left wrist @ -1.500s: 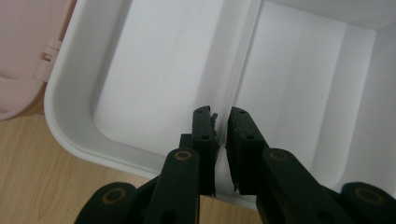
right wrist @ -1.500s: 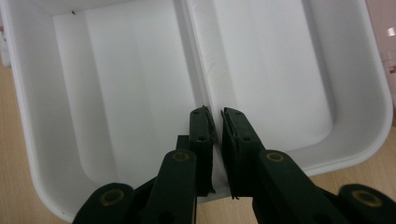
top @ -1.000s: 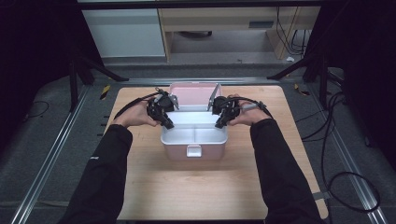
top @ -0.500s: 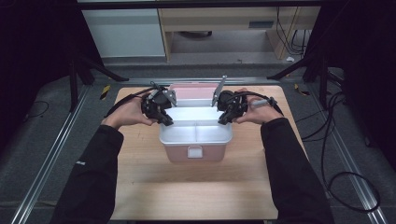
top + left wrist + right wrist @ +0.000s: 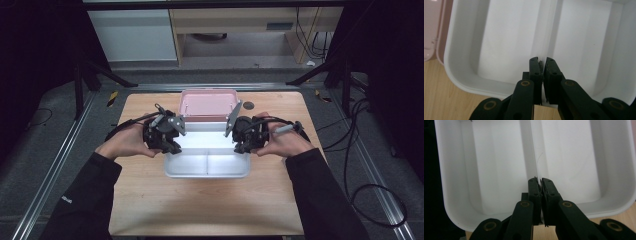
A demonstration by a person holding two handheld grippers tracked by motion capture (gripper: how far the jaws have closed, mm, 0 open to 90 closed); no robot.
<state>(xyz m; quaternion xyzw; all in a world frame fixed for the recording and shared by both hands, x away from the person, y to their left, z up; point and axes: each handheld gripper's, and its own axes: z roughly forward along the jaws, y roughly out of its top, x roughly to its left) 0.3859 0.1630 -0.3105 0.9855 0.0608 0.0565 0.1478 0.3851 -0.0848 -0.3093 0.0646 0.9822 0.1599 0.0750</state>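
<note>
A white tray [image 5: 207, 162] with two compartments hangs between my grippers, over the wooden table [image 5: 200, 205]. My left gripper [image 5: 172, 145] is shut on its left edge. In the left gripper view the jaws [image 5: 541, 61] pinch the tray [image 5: 506, 37] where the dividing ridge meets the rim. My right gripper [image 5: 239, 145] is shut on the opposite edge. Its jaws [image 5: 539, 181] have just closed a little tighter on the tray [image 5: 499, 157], again at the ridge's end. Both compartments are empty.
A pink box [image 5: 207, 104] lies open just behind the tray, its corner also seen from the left gripper [image 5: 431, 25]. A small dark disc [image 5: 248, 105] sits beside it. Cables [image 5: 350, 150] trail off the table's right side.
Both hands have risen and come a little nearer the person, carrying the white tray up with them. The tray looks larger and closer to the camera.
</note>
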